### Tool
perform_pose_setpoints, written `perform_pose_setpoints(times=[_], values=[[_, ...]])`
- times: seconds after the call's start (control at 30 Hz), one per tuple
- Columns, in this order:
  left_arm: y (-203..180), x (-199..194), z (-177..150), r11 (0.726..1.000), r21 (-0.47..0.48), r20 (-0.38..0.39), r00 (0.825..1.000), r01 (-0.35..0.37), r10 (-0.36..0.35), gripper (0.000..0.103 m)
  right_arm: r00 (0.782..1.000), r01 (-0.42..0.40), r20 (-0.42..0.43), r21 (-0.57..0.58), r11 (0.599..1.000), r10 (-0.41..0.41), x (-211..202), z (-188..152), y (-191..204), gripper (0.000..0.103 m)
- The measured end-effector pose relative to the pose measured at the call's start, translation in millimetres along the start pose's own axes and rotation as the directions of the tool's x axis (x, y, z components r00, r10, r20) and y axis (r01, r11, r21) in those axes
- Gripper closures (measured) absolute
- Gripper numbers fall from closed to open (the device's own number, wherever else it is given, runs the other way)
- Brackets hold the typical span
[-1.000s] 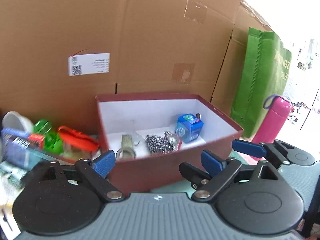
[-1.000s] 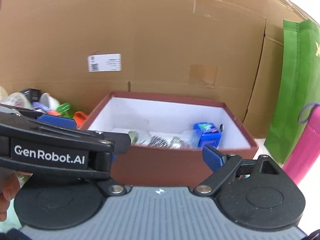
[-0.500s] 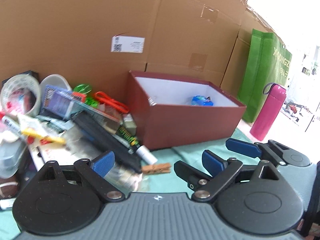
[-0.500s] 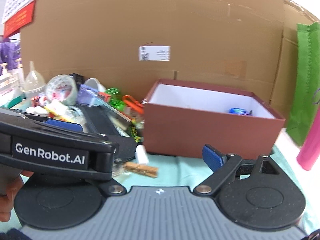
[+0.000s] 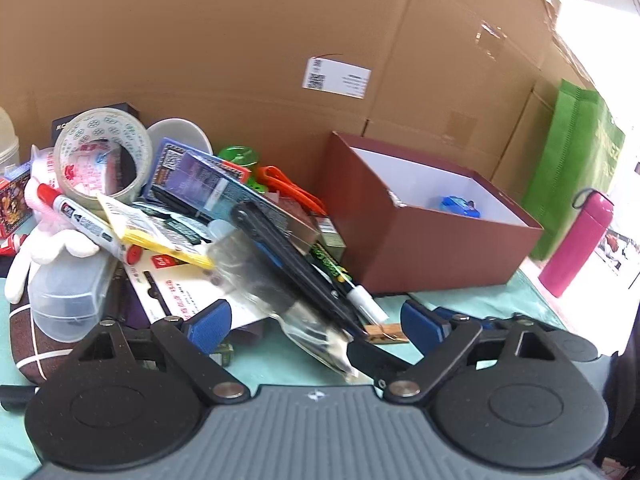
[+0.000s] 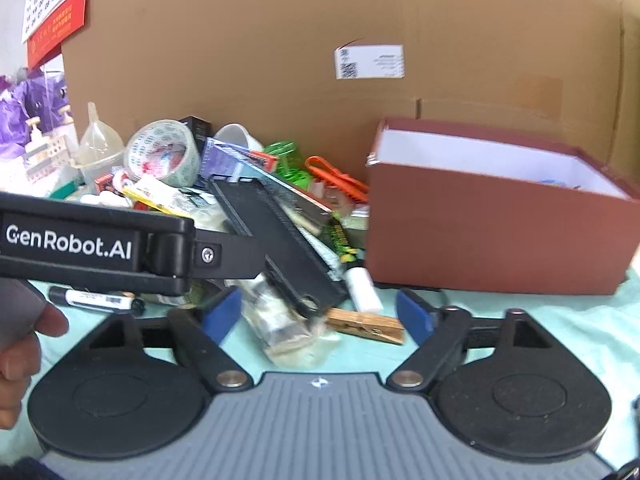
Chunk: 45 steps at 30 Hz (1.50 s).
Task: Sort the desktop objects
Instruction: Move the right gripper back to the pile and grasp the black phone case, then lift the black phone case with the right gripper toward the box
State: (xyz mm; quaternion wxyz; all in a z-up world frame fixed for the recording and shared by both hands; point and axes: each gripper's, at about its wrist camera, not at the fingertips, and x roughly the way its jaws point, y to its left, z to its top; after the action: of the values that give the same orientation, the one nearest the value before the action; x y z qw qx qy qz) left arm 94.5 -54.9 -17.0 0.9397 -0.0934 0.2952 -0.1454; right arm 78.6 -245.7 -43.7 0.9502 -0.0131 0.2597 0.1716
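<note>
Clutter point(image 5: 192, 216) heaped at left of both frames, mostly unsorted: tape roll point(image 5: 103, 156), marker point(image 5: 86, 220), black flat case point(image 6: 276, 248), wooden clothespin point(image 6: 366, 324) at centre foreground. Maroon box point(image 5: 440, 244) at right, holding only a blue item point(image 5: 460, 206) as far as visible. Left gripper point(image 5: 316, 318) wide, nothing gripped, aimed down at the pile's edge. Right gripper point(image 6: 318, 312) closing, pads clear; clothespin and clear packet point(image 6: 280, 320) between them.
</note>
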Motion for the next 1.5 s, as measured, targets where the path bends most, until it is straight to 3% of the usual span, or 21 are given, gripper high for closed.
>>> perform_pose_setpoints(times=[0.23, 0.3, 0.37, 0.47, 0.57, 0.63, 0.77, 0.97, 1.03, 1.2, 1.37, 1.5], values=[[12, 17, 12, 1.0, -0.026, -0.013, 1.0, -0.015, 0.015, 0.026, 0.999, -0.021, -0.029, -0.016, 1.0, 0.021, 21, 6, 6, 0.037], [15, 24, 16, 0.999, -0.048, -0.018, 1.0, -0.019, 0.018, 0.036, 0.999, -0.022, -0.031, -0.014, 1.0, 0.021, 24, 7, 5, 0.043], [18, 30, 20, 0.997, -0.068, -0.021, 0.999, -0.031, 0.03, 0.036, 0.999, -0.026, -0.038, -0.01, 1.0, 0.025, 28, 9, 3, 0.048], [21, 37, 25, 0.995, -0.086, -0.022, 0.999, -0.048, 0.047, 0.047, 0.998, -0.051, -0.046, -0.006, 0.999, 0.051, 34, 10, 2, 0.056], [21, 40, 28, 0.994, -0.1, -0.027, 0.998, -0.051, 0.048, 0.047, 0.994, -0.096, -0.054, -0.003, 0.995, 0.096, 37, 11, 2, 0.071], [20, 39, 28, 0.994, -0.093, -0.026, 0.998, -0.062, 0.06, 0.049, 0.994, -0.094, -0.054, -0.027, 0.995, 0.092, 36, 10, 6, 0.075], [20, 34, 29, 0.993, -0.102, -0.027, 0.998, -0.057, 0.055, 0.048, 0.994, -0.104, -0.05, -0.058, 0.993, 0.101, 30, 10, 13, 0.093], [21, 30, 24, 0.993, -0.097, -0.052, 0.996, -0.074, 0.069, 0.05, 0.988, -0.152, -0.058, -0.105, 0.983, 0.146, 13, 7, 27, 0.101], [23, 28, 20, 0.992, -0.103, -0.074, 0.995, -0.076, 0.069, 0.056, 0.984, -0.173, -0.065, -0.115, 0.978, 0.167, 7, 5, 32, 0.1], [25, 17, 3, 0.995, -0.081, -0.128, 0.991, -0.06, 0.049, 0.088, 0.967, -0.245, -0.107, -0.125, 0.961, 0.233, -8, -7, 41, 0.101], [24, 4, -14, 0.998, -0.045, -0.158, 0.986, -0.052, 0.044, 0.088, 0.955, -0.285, -0.122, -0.128, 0.95, 0.27, -25, -22, 44, 0.095], [24, 1, -23, 0.999, -0.038, -0.171, 0.985, -0.036, 0.029, 0.085, 0.968, -0.241, -0.09, -0.075, 0.968, 0.234, -33, -22, 31, 0.091]])
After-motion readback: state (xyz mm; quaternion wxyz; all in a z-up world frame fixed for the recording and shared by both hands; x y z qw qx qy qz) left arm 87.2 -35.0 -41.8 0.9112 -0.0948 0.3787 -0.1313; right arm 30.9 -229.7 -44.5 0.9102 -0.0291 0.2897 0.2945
